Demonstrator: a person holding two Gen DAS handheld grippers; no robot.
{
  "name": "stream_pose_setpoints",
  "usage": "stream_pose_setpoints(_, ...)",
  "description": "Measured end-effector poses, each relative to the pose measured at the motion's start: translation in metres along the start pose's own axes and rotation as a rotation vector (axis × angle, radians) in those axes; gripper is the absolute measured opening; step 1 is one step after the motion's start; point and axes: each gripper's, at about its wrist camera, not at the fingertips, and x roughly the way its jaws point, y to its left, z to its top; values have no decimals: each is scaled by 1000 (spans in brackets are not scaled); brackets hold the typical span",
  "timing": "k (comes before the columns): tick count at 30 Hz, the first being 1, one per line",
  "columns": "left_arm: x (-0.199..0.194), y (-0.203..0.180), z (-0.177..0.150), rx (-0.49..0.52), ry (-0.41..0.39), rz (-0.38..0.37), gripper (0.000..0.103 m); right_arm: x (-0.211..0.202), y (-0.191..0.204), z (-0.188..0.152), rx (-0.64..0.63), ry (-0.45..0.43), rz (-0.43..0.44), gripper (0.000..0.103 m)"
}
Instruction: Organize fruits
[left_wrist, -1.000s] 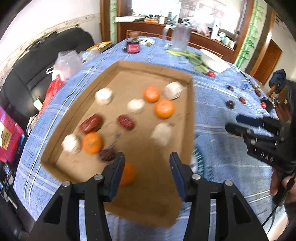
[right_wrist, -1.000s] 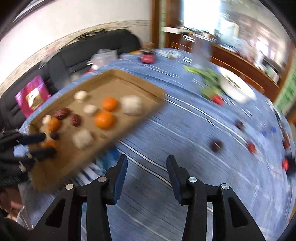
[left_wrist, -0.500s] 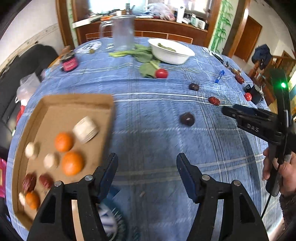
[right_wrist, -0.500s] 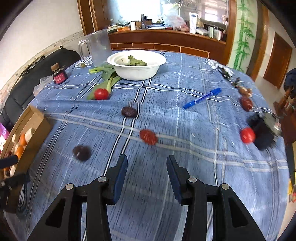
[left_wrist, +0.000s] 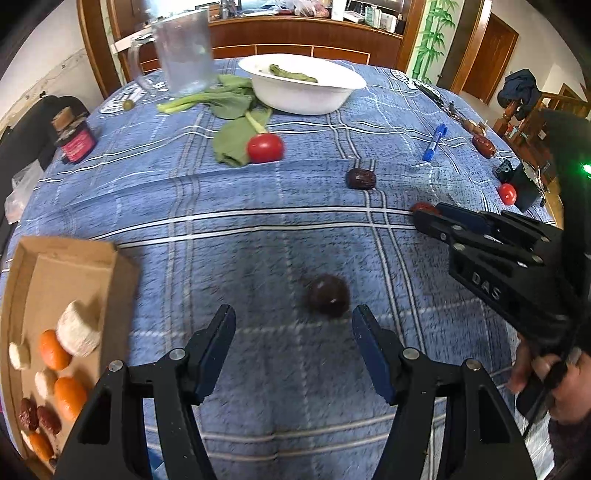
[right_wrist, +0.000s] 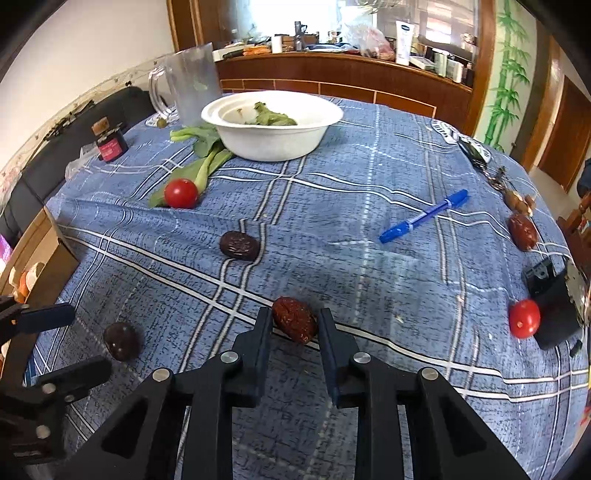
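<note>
Inside cardboard tray (left_wrist: 70, 258): oranges (left_wrist: 53, 349), dates (left_wrist: 37, 419)

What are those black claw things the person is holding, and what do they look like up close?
Each is a matte black plastic hand-held gripper. The left gripper and right gripper both have two angular fingers with dark blue pads and silver pivot screws. The right one's side shows raised lettering, a green light glows behind it, and a thin black cable hangs below.

Daylit room, fisheye views, patchy blur

Bright daylight came from windows at the back, blown out white in the right wrist view. Both views bent strongly at black-vignetted corners. In the left wrist view the dark fruit (left_wrist: 328, 301) and cardboard tray (left_wrist: 74, 258) were smeared; soft shadow lay on the desk (left_wrist: 258, 192) by the fingers (left_wrist: 218, 347).
</note>
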Motion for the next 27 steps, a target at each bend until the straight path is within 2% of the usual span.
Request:
stream_pose_setpoints(2,8,-6,2,8,3,-8,64,-4,-5,-4,17,-3,9,26)
stream_pose_setpoints(3,12,-8,2,8,4,-15,60,-5,-7,-6,26,-3,13,26)
stream_pose_setpoints(6,13,-11,2,32,-50,12,32,-13,-11,-11,50,-5,26,26)
stream_pose_setpoints(7,12,-11,2,40,-57,-9,23,-16,-11,-13,54,-7,27,26)
stream_pose_setpoints(12,-4,-3,-3,5,-71,-47,23,-38,-11,-22,71,-34,36,26)
stream_pose_setpoints(17,-34,9,-23,-31,-89,-66,23,-65,-4,-36,79,-67,54,26)
stream_pose_setpoints(27,-81,21,-81,-85,-104,-15,23,-103,35,-71,-8,-97,78,27)
